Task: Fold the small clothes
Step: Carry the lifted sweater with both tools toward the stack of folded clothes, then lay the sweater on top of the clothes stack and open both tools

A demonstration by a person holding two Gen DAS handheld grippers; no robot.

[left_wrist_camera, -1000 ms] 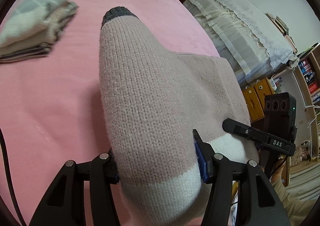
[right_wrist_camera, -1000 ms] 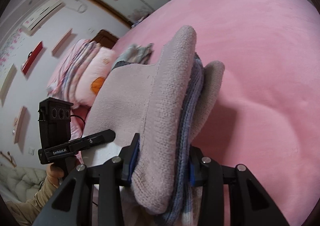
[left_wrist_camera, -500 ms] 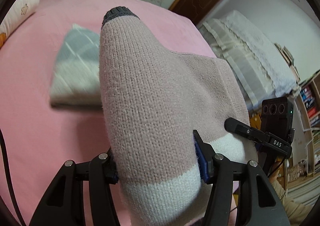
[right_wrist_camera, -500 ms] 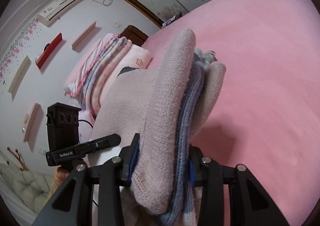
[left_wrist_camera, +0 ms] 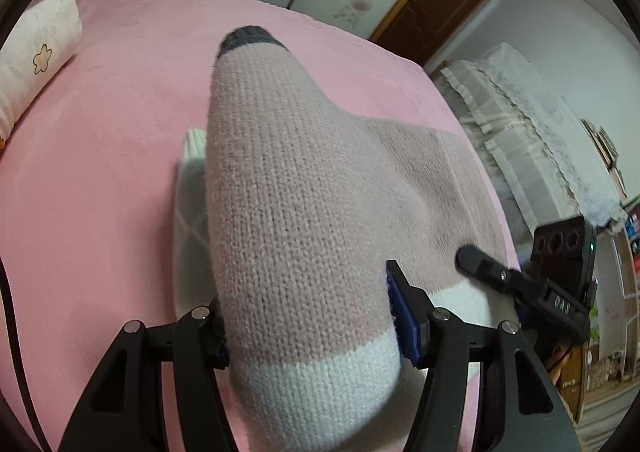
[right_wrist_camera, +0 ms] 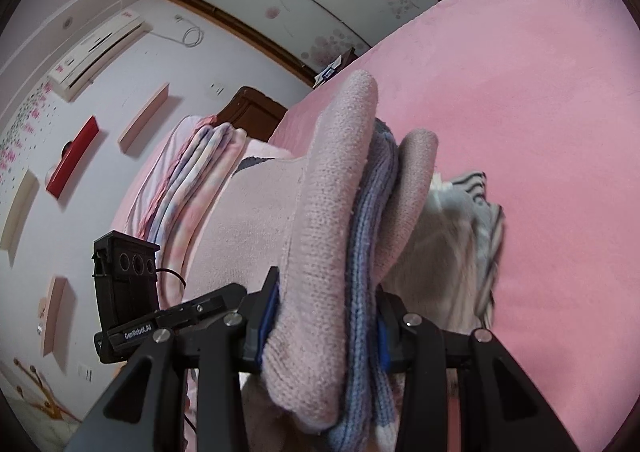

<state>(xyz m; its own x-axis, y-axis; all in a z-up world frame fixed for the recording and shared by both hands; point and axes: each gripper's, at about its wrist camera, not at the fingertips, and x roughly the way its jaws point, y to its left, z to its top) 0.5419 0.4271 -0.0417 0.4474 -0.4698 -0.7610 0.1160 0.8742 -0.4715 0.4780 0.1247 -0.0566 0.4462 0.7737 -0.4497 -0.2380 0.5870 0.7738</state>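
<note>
Two grippers clamp one folded knit garment and hold it above the pink bed (left_wrist_camera: 100, 156). The left gripper (left_wrist_camera: 306, 312) is closed on the sweater (left_wrist_camera: 288, 192) at its white band; the fabric fills the whole gap between the blue-padded fingers (left_wrist_camera: 404, 316). The right gripper (right_wrist_camera: 320, 312) is closed on the same sweater (right_wrist_camera: 324, 232), gripping several stacked layers edge-on.

Left wrist view only:
- The broad pink knit face of the sweater, running forward to a dark grey tip (left_wrist_camera: 250, 37).
- A white band (left_wrist_camera: 316, 384) at the near end.
- A pale folded cloth (left_wrist_camera: 191, 212) lying on the bed beneath the sweater – mostly hidden by it.
- A white pillow (left_wrist_camera: 36, 56) with a flower outline at the far left.
- The right gripper's body (left_wrist_camera: 560, 276) at the right edge, one finger (left_wrist_camera: 476, 262) resting on the sweater.

Right wrist view only:
- A blue-lilac knit layer (right_wrist_camera: 368, 252) sandwiched between two pink layers.
- A striped cloth pile (right_wrist_camera: 472, 228) on the bed, just beyond and below the sweater.
- Folded pastel bedding (right_wrist_camera: 192, 180) at the headboard.
- The left gripper's body (right_wrist_camera: 124, 268) at the left – its finger touches the sweater.
- An air conditioner (right_wrist_camera: 96, 52) on the wall.
</note>
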